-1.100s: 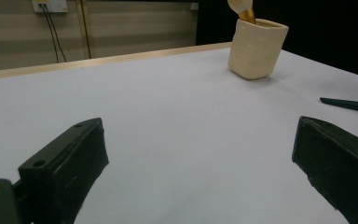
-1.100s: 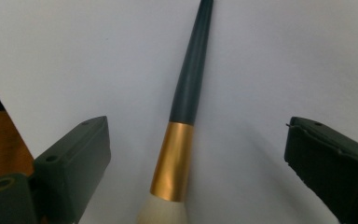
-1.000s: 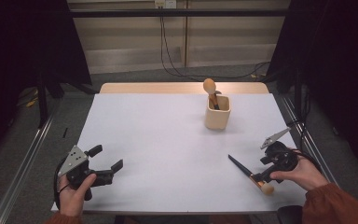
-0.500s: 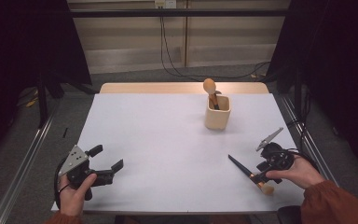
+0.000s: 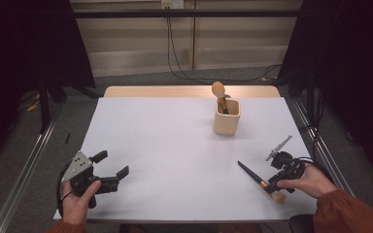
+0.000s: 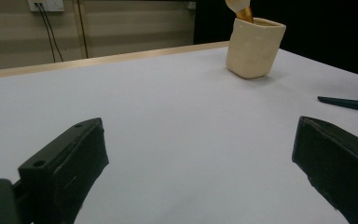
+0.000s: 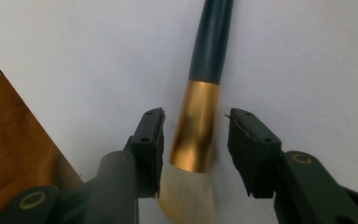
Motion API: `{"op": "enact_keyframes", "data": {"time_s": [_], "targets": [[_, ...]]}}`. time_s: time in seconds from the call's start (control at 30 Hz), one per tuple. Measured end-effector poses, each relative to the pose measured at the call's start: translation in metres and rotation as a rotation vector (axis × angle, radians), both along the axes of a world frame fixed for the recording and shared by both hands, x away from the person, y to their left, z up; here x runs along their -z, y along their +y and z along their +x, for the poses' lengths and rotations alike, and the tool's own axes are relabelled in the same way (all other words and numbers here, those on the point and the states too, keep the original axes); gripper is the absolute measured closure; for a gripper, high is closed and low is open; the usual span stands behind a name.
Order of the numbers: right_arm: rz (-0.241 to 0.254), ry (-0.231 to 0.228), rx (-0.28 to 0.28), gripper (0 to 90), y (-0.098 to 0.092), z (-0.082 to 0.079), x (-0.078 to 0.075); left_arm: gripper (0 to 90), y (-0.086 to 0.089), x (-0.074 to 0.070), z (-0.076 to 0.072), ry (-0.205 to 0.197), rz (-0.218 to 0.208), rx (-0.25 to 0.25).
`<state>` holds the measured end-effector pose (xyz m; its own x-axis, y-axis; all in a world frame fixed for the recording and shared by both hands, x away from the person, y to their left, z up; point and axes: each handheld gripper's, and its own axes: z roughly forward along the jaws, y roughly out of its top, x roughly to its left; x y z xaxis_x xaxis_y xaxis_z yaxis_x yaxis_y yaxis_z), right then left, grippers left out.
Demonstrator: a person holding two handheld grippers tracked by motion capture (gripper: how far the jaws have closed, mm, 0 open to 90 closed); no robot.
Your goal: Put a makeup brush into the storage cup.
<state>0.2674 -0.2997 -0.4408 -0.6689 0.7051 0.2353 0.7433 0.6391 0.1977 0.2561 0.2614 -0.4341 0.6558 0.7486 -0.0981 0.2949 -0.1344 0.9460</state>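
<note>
The right gripper [image 7: 195, 154] has just been closing its jaws around the brush [image 7: 196, 126] (gold ferrule between them, not yet pinched). Centre the ferrule, squeeze gently, then lift level off the tabletop [image 5: 175, 145]. The left gripper [image 5: 111, 170] rests released.

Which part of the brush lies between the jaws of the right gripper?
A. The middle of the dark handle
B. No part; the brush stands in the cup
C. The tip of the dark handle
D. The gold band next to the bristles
D. In the right gripper view the right gripper has its jaws on either side of the gold band of the brush, not yet pressing on it.
</note>
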Motion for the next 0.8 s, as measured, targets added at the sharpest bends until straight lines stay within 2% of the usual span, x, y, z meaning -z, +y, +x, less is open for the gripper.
{"op": "enact_keyframes", "data": {"time_s": [0.4, 0.57, 0.8], "targets": [[-0.014, 0.052, 0.006, 68.2, -0.001, 0.0, 0.006, 3.0, 0.0, 0.0, 0.0, -0.003, 0.003, 0.004], [-0.028, 0.048, -0.003, 70.2, 0.002, -0.001, 0.006, 3.0, 0.0, 0.0, 0.001, -0.004, 0.003, 0.006], [-0.068, 0.011, -0.024, 69.8, 0.008, -0.005, 0.006, 3.0, -0.001, 0.0, 0.0, -0.004, 0.005, 0.01]]}}
